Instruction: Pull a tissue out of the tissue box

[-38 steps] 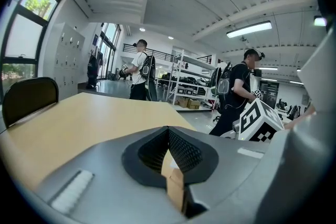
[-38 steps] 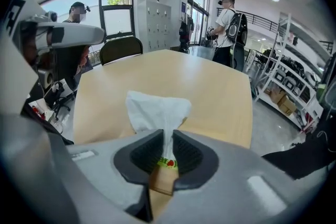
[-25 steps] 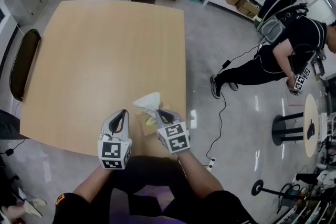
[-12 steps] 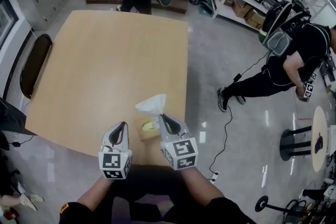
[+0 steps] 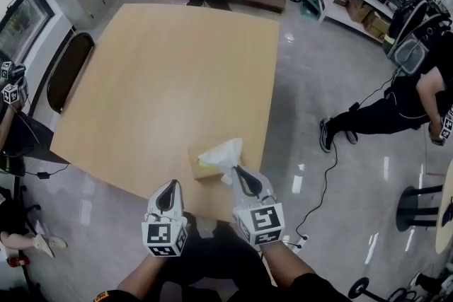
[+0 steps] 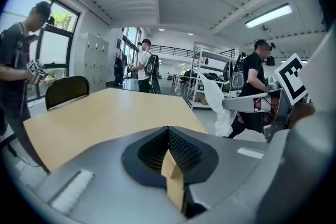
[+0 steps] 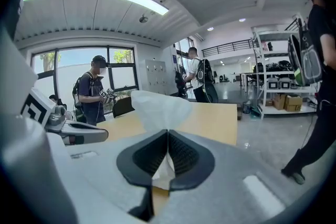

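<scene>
The tissue box (image 5: 202, 165) sits at the near edge of the desk (image 5: 170, 74). Just above its slot the white tissue (image 5: 224, 151) stands up in a crumpled plume. Its near end is pinched in the closed jaws of the right hand-held gripper (image 5: 238, 171), at the box's near right. It looks feather-light, limp and easy to tear, so I'd hold it on a bunched fold and pull smoothly, straight away from the box. The light box may lift with it. The left hand-held gripper (image 5: 170, 187), jaws together and empty, hovers near-left of the box, apart from it.
</scene>
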